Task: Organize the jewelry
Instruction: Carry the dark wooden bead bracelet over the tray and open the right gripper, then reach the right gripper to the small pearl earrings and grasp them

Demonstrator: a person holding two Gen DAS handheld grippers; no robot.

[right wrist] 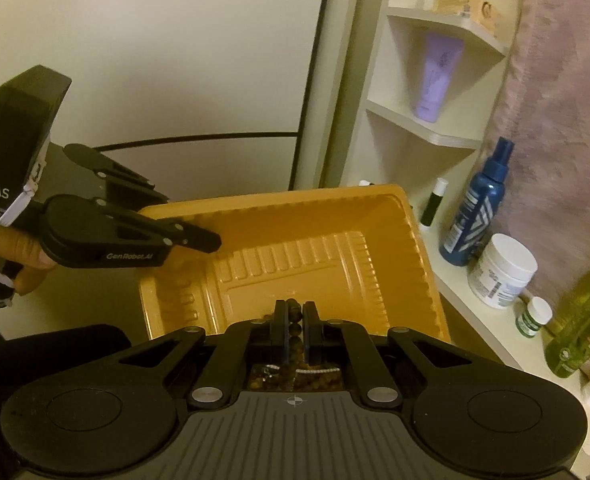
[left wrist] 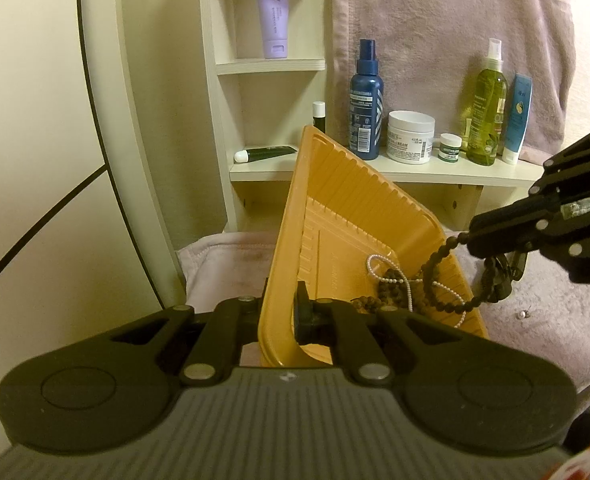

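Observation:
An orange plastic tray (left wrist: 335, 200) is tilted up on its side. My left gripper (left wrist: 281, 312) is shut on the tray's near rim and holds it up; it also shows in the right wrist view (right wrist: 211, 240) on the tray's (right wrist: 295, 256) left rim. My right gripper (left wrist: 471, 236) is shut on a black bead bracelet (left wrist: 435, 268) that hangs over the tray's low corner. In the right wrist view the beads (right wrist: 294, 326) sit between the shut fingers. A white pearl strand (left wrist: 379, 264) and brown beads (left wrist: 391, 284) lie in the tray.
A pink towel (left wrist: 535, 304) covers the surface, with a small pearl stud (left wrist: 522, 314) on it. White shelves hold a blue spray bottle (left wrist: 365, 100), a white cream jar (left wrist: 410, 136), a green bottle (left wrist: 487, 112) and a purple tube (left wrist: 273, 12). A round mirror (left wrist: 35, 120) stands at left.

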